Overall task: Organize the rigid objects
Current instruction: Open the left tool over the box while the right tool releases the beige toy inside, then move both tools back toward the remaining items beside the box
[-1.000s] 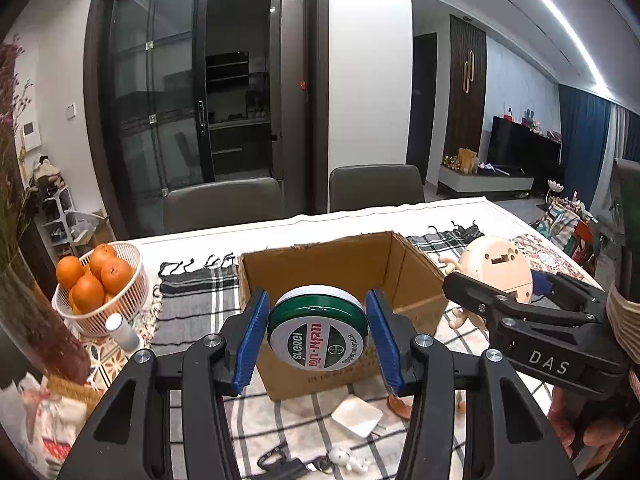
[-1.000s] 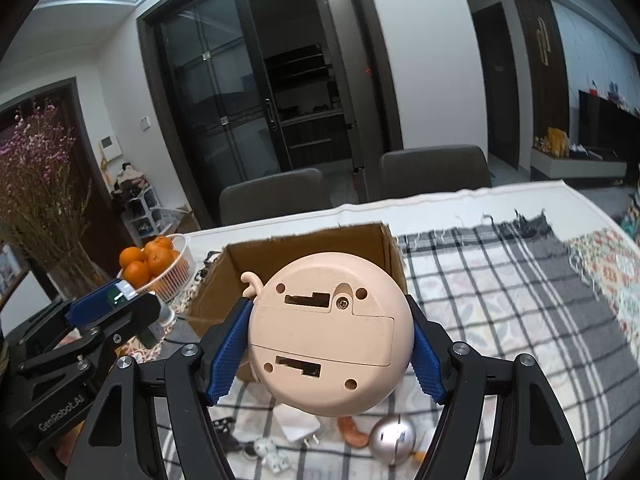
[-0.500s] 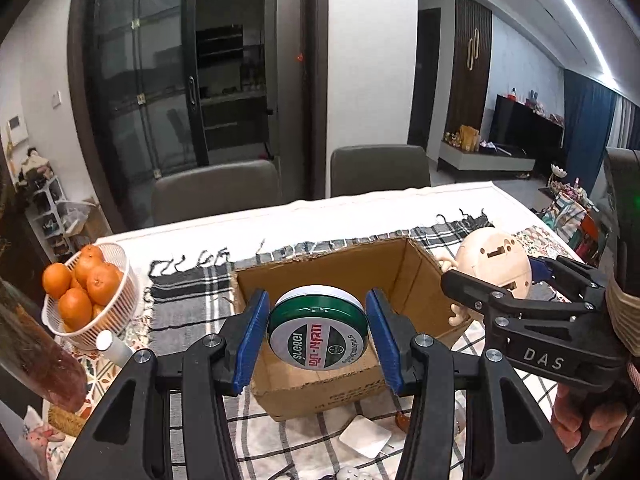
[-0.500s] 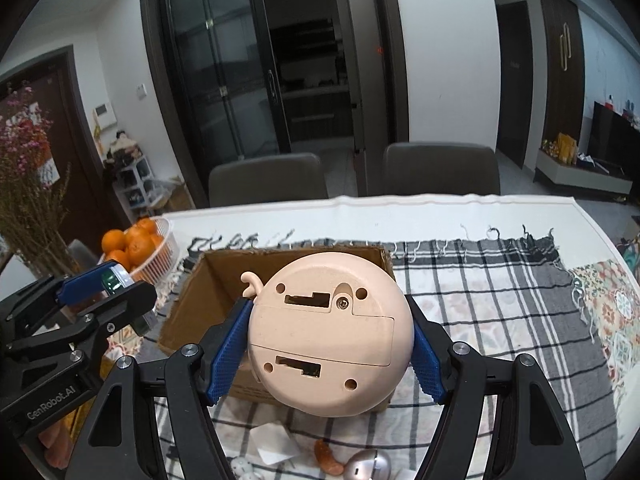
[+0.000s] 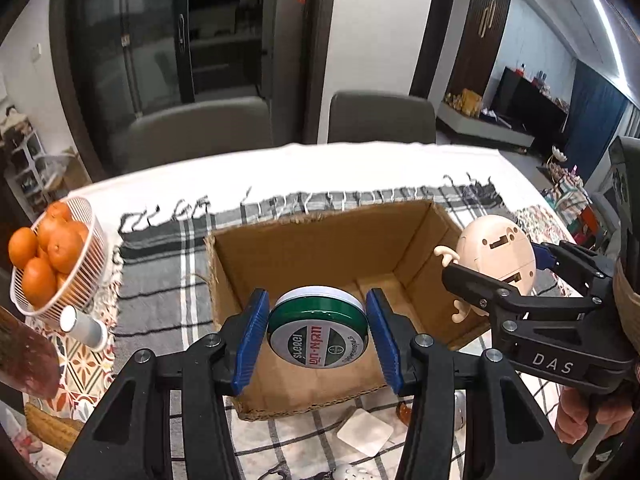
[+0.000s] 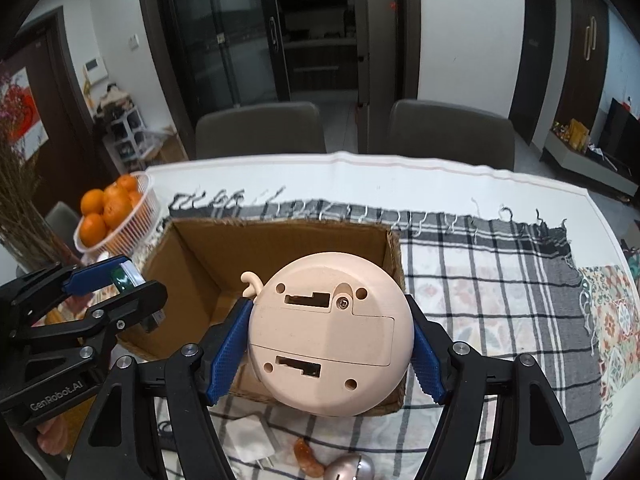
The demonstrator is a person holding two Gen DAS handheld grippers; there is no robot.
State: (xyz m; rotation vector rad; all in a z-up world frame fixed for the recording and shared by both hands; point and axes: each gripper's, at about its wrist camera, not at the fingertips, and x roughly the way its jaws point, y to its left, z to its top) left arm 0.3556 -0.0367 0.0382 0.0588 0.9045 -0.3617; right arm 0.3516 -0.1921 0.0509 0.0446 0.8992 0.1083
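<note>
An open cardboard box [image 5: 320, 248] [image 6: 224, 248] stands on a plaid cloth. My left gripper [image 5: 318, 332] is shut on a round green and white tin [image 5: 318, 330] and holds it over the box's near part. My right gripper [image 6: 330, 340] is shut on a round beige toy [image 6: 330, 336], underside towards the camera, held above the box's near right corner. The toy [image 5: 496, 256] and the right gripper [image 5: 520, 280] also show in the left wrist view. The left gripper [image 6: 108, 284] shows at the left of the right wrist view.
A white basket of oranges [image 5: 44, 256] [image 6: 112, 212] and a small white bottle [image 5: 82, 326] stand left of the box. A white charger [image 6: 256, 440], a silver ball [image 6: 352, 468] and an orange piece [image 6: 308, 456] lie in front of it. Two grey chairs [image 6: 260, 128] stand behind the table.
Both grippers have risen and moved forward over the box with their objects still held. The box's inside now shows from above.
</note>
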